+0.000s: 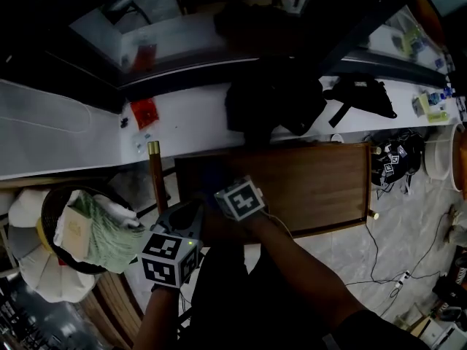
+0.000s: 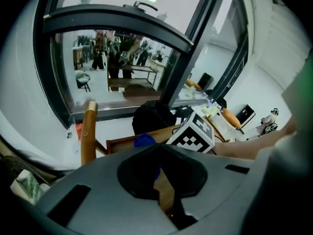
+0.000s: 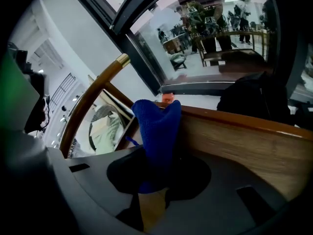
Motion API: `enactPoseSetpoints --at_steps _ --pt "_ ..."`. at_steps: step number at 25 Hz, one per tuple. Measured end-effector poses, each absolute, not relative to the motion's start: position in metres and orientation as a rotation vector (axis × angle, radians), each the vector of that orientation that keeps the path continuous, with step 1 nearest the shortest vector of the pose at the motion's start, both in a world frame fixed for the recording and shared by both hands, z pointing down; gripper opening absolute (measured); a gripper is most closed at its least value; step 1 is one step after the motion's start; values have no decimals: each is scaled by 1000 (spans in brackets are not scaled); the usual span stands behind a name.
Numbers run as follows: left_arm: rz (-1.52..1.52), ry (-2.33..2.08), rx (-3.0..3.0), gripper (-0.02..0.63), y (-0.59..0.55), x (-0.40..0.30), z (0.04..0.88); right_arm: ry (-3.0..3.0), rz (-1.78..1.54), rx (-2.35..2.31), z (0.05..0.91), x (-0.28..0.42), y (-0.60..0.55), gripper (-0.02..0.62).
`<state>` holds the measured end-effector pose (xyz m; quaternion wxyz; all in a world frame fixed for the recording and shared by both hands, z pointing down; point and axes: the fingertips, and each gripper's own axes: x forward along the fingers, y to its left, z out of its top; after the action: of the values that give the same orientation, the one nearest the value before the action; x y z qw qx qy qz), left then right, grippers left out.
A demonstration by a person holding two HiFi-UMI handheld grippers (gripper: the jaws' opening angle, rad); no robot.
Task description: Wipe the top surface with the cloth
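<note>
Black backpack [image 1: 273, 100] on white ledge [image 1: 190, 119], small red packet [image 1: 144, 112] near it. Dark round basket [image 1: 48, 221] at left holds greenish bundle [image 1: 109, 235]. Brass-capped wooden post [image 1: 154, 170] upright. Thin cables [image 1: 376, 257] on floor.

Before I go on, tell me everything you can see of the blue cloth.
The blue cloth is a deep blue, nubbly fabric, like microfibre, bunched into an upright wad with two soft humps on top. The right gripper is shut on its lower part, so it stands up out of the jaws. It rises in front of the brown wooden top, toward that top's left end; whether it presses on the wood cannot be told. The left gripper view shows only a small blue bulge.
</note>
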<state>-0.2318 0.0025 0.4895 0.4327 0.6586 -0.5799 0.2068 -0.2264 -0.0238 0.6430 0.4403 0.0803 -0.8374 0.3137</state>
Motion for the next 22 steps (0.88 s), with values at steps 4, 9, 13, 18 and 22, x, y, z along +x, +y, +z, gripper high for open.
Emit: enactPoseSetpoints --at_steps 4,9,13,18,22 --pt "511 -1403 1649 11 -18 -194 494 -2075 785 248 642 -180 -50 107" --pt "527 -1330 1683 11 -49 -138 498 -2070 827 322 640 -118 -84 106" --pt "548 -1273 1736 11 -78 -89 496 -2066 852 370 639 -71 -111 106" --pt "576 -1219 1784 11 -107 -39 494 -2055 866 418 637 -14 -143 106" --pt "588 -1198 1809 11 -128 -10 495 -2052 882 469 635 28 -168 106"
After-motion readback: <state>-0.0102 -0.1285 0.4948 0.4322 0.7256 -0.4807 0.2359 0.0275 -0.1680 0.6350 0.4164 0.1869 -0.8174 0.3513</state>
